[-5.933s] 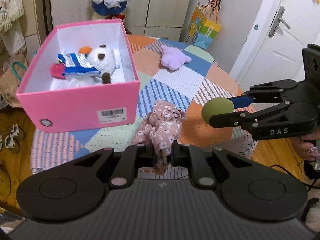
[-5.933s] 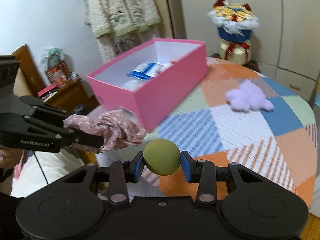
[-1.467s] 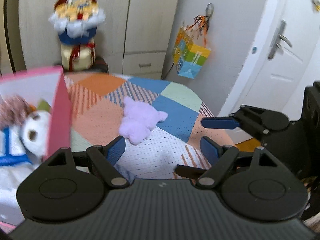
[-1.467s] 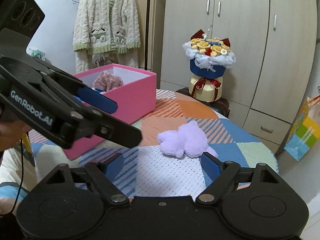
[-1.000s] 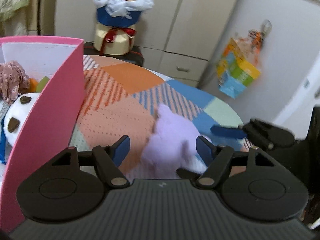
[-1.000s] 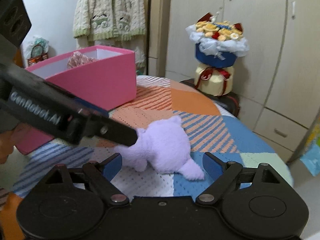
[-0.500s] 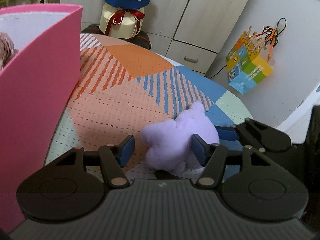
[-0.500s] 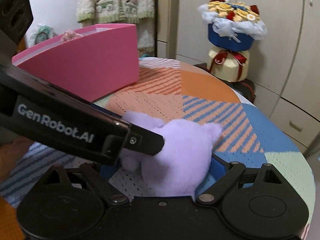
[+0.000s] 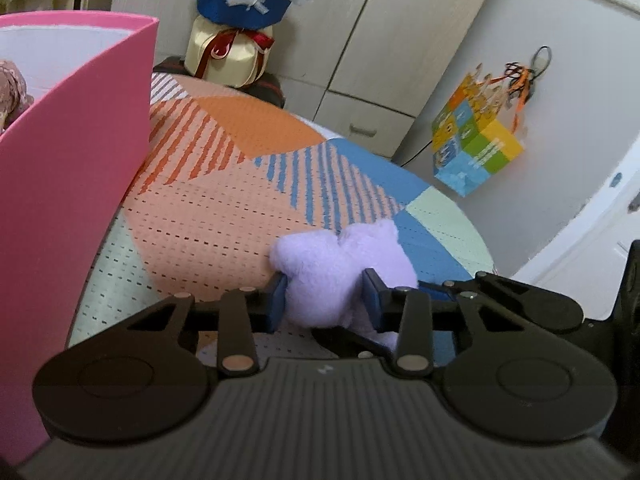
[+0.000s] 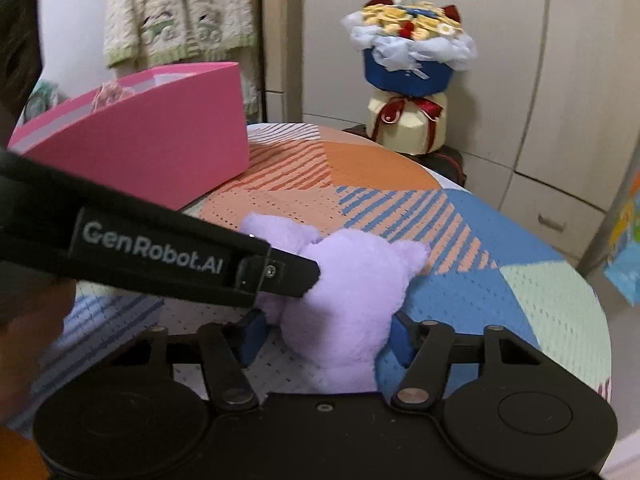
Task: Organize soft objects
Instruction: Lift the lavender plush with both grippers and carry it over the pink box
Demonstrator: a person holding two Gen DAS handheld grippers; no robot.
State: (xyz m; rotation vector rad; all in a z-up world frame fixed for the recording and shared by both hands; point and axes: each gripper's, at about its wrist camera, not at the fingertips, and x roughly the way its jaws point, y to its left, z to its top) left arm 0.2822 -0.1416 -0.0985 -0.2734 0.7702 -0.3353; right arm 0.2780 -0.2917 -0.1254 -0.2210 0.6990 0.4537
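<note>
A purple plush toy (image 9: 332, 264) lies on the patchwork tablecloth (image 9: 224, 216), right of the pink box (image 9: 72, 200). My left gripper (image 9: 324, 302) has one end of the toy between its closing jaws, and both blue pads press into the fur. In the right wrist view my right gripper (image 10: 326, 338) is closing on the plush toy (image 10: 352, 292) from the near side, pads against it. The left gripper's finger (image 10: 296, 274) crosses in from the left and digs into the toy. A floral scrunchie (image 9: 12, 88) lies inside the box.
A flower bouquet (image 10: 408, 40) stands behind the table by the wardrobe doors. A colourful gift bag (image 9: 472, 148) hangs on the wall at right. The pink box (image 10: 160, 152) stands close on the left. The round table's edge (image 10: 592, 320) curves off to the right.
Both grippers moved in on the purple plush from open air. Their jaws narrowed from wide apart until the pads touch the toy on both sides.
</note>
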